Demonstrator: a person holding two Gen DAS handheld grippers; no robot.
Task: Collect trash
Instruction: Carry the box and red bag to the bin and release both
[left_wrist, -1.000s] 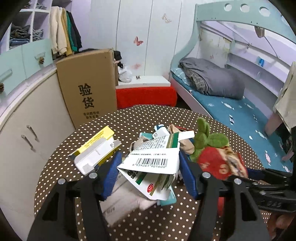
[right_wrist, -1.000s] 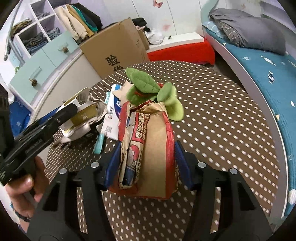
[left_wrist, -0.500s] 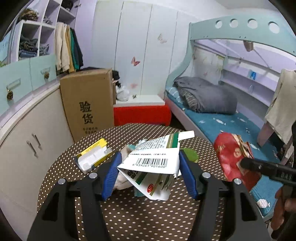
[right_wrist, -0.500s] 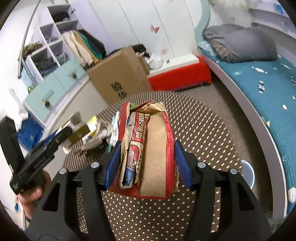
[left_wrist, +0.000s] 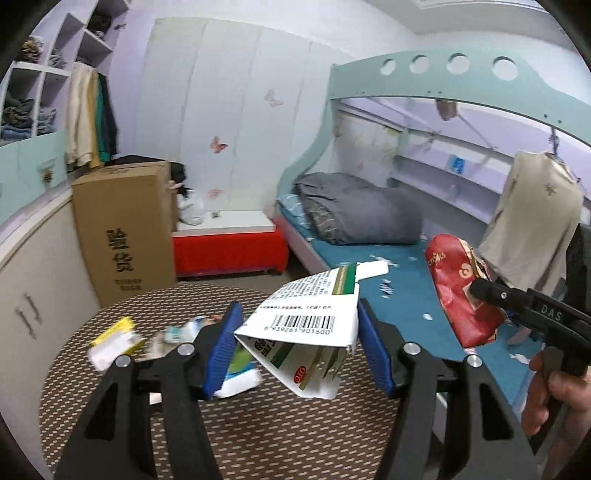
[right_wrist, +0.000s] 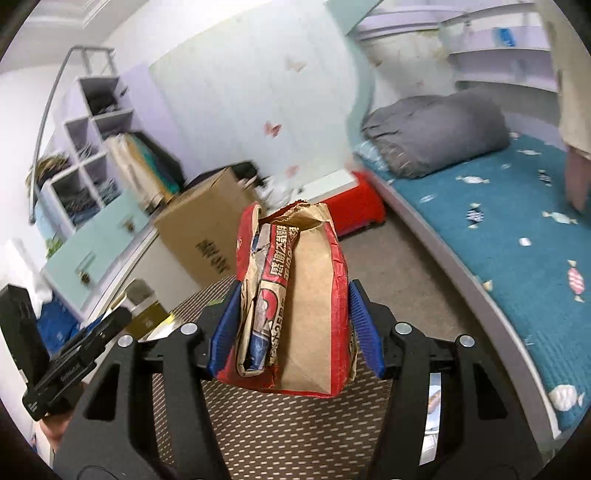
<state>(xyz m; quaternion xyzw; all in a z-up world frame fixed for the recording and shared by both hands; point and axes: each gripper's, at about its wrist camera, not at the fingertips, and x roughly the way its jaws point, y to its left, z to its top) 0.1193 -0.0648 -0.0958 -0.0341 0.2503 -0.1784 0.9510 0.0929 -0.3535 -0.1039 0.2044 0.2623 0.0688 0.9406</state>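
1. The left tongs (left_wrist: 297, 349) are clamped on a crumpled white box (left_wrist: 306, 332) with a barcode, its sides pressed between the blue pads (left_wrist: 223, 347).
2. The box is held in the air above the near part of a round dotted table (left_wrist: 122, 413), clear of the tabletop.
3. The right tongs (right_wrist: 291, 330) are closed on a folded red and brown paper bag (right_wrist: 295, 306), which stands upright between the blue pads and is gripped at both sides.
4. In the left wrist view the same bag (left_wrist: 460, 291) is seen to the right of the box, off the right edge of the table and in front of a bed (left_wrist: 406, 306); part of a hand (left_wrist: 554, 398) is seen on the handle below it.
5. More trash is left on the table: a yellow and white box (left_wrist: 114, 341) near the left edge, blurred, and some pale wrappers (left_wrist: 181, 332) just beyond the left pad.
6. A white and blue scrap (left_wrist: 240, 378) lies under the left tongs.
7. A large cardboard box (left_wrist: 123, 229) stands on the floor beyond the far edge of the table, beside a red bench (left_wrist: 229, 251).
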